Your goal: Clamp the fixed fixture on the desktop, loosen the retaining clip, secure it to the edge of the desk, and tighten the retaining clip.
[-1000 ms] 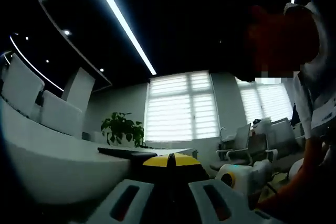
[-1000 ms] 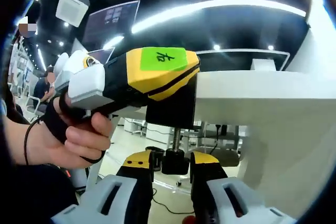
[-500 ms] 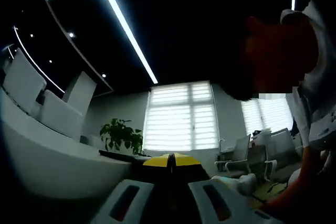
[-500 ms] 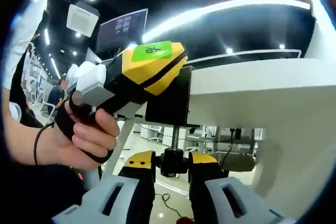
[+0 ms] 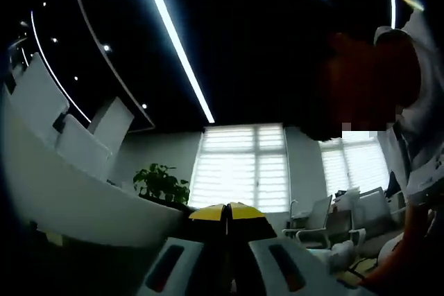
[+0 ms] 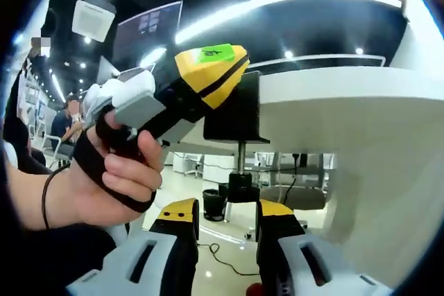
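In the right gripper view, the right gripper (image 6: 226, 214) stands with its two jaws a little apart, and the black knob (image 6: 240, 189) of the clamp screw sits between their yellow tips; whether the tips actually press on it cannot be told. Just above the jaws the screw rises into the black fixture (image 6: 234, 110), which is hooked over the edge of the white desk (image 6: 361, 112) extending to the right of the jaws. Up and left of the jaws, the left gripper (image 6: 220, 77) meets the fixture's upper side, held by a hand (image 6: 114, 175) wearing a black strap.

In the left gripper view, the left gripper's (image 5: 226, 211) jaws are closed together, the yellow tips touching; what lies beyond them cannot be made out. Farther off, left of the jaws, stands a potted plant (image 5: 161, 184), with bright blinded windows (image 5: 243, 168) behind.
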`<action>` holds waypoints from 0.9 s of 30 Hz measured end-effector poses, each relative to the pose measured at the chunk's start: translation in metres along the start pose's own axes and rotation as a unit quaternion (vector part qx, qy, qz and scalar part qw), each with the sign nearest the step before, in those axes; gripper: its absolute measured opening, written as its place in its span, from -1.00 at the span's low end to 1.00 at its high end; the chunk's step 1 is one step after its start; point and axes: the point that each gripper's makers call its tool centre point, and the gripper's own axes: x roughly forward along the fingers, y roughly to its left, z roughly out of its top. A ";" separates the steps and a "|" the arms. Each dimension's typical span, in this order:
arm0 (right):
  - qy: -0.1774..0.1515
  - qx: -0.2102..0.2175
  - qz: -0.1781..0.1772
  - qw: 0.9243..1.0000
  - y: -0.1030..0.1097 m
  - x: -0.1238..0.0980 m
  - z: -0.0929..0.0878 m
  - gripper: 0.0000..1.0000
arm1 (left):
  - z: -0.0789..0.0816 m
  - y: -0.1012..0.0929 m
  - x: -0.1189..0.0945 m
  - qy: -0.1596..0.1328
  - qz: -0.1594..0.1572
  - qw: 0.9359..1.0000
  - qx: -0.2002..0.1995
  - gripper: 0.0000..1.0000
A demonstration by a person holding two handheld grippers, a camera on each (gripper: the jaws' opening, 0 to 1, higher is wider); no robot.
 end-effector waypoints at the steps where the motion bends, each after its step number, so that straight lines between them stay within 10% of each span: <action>1: 0.003 -0.008 -0.004 1.000 -0.002 0.001 0.000 -0.37 | 0.000 0.000 0.000 0.000 0.002 1.000 0.002 -0.97; 13: -0.012 -0.010 -0.013 1.000 -0.013 0.005 0.010 -0.53 | 0.001 0.000 -0.002 -0.008 0.007 1.000 -0.003 -0.98; 27: -0.019 0.016 0.082 0.996 -0.014 0.007 0.009 -0.54 | 0.002 0.001 -0.004 -0.025 0.006 1.000 -0.018 -0.98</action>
